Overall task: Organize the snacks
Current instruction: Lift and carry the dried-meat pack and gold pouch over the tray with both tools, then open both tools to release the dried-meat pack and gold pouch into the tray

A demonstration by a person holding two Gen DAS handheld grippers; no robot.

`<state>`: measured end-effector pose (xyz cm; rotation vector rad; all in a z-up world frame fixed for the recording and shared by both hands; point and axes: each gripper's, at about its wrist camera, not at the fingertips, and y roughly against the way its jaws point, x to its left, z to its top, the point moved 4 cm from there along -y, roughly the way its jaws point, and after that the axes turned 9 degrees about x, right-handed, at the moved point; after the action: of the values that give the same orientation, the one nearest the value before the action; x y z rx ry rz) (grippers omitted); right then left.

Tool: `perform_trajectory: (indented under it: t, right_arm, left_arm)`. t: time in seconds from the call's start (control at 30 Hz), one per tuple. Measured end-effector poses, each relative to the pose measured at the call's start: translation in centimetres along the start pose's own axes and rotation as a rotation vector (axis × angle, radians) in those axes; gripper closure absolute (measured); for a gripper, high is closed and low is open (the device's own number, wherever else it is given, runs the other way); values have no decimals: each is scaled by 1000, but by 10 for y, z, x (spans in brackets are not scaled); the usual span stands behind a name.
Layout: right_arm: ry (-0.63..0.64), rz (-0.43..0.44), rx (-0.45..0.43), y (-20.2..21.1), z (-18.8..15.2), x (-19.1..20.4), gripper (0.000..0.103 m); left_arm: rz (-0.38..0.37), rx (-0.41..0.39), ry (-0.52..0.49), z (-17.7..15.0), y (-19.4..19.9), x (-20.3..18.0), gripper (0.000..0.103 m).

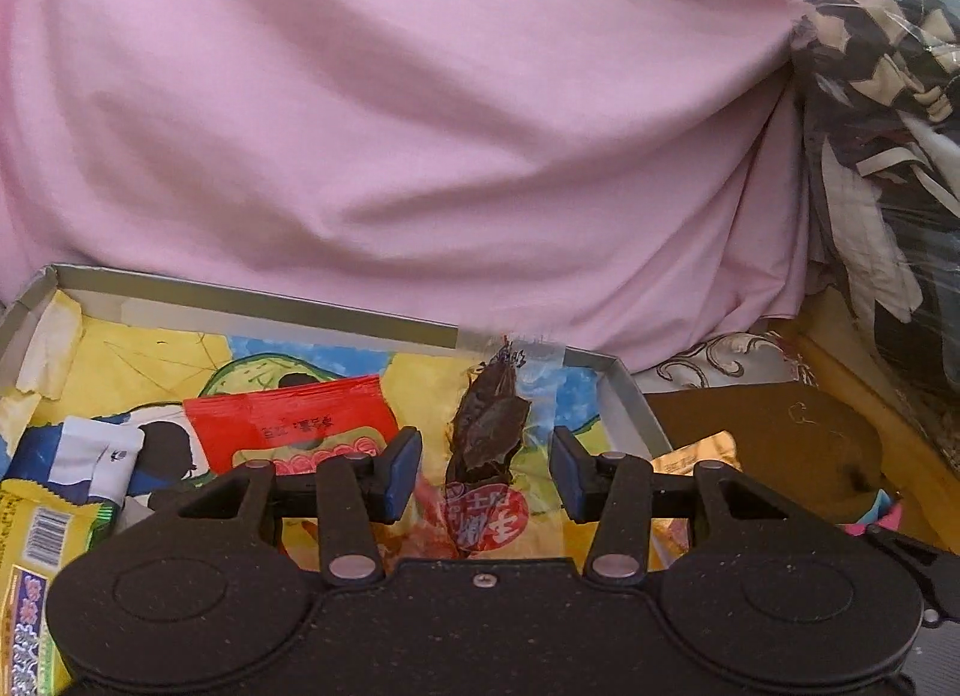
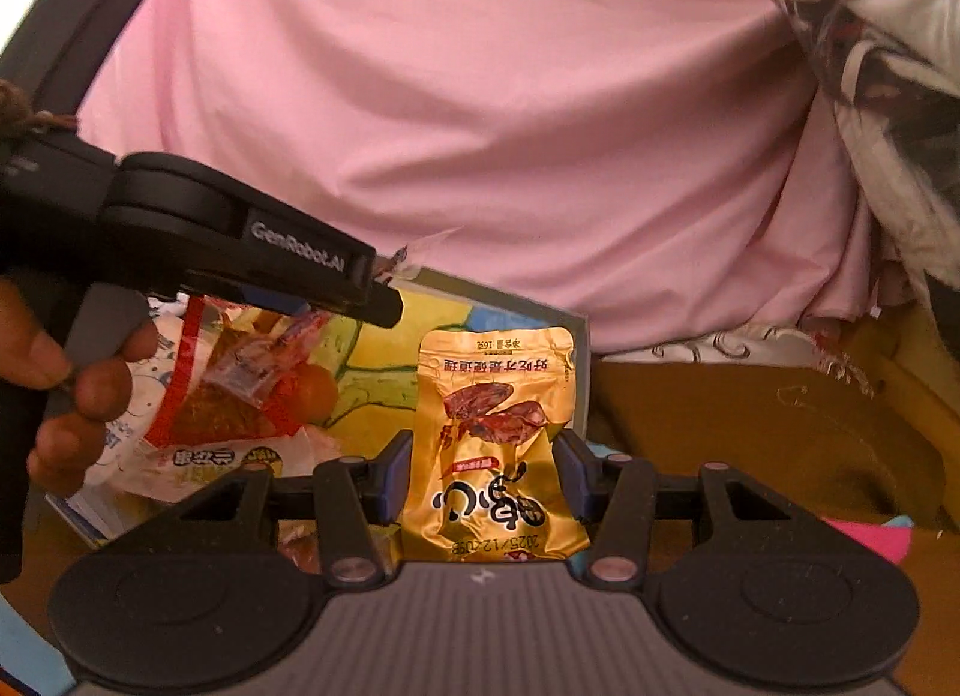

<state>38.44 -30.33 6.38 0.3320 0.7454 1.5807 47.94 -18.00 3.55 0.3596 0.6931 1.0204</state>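
Observation:
My left gripper (image 1: 485,474) is shut on a clear packet of dark dried meat (image 1: 489,432), which stands up between the blue pads above a shallow grey box (image 1: 240,295) lined with colourful paper. A red packet (image 1: 294,426), a white-and-blue packet (image 1: 90,450) and a yellow packet (image 1: 42,528) lie in the box. My right gripper (image 2: 483,474) is shut on a gold snack packet (image 2: 495,432), pinched at its waist by the box's right rim (image 2: 510,300). The left gripper (image 2: 384,306) shows from the side over the box, the clear packet's tip (image 2: 397,263) sticking out.
A pink cloth (image 1: 420,126) rises right behind the box. A patterned fabric bundle in clear plastic (image 1: 888,96) stands at the right. A brown surface (image 2: 750,444) lies right of the box, with a pink item (image 2: 870,540) on it. A person's hand (image 2: 78,384) holds the left gripper's handle.

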Motion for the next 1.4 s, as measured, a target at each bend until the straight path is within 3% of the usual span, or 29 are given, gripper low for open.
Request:
perform_trajectory:
  t: [0.97,1.4]
  right_arm:
    - [43,-10,12,-8,7,4,47]
    - [54,-29,-14,-2,9,5,25]
  left_arm:
    - [17,4,47,-3,-7,2,54]
    - [17,6,95,-5,-4,7,36]
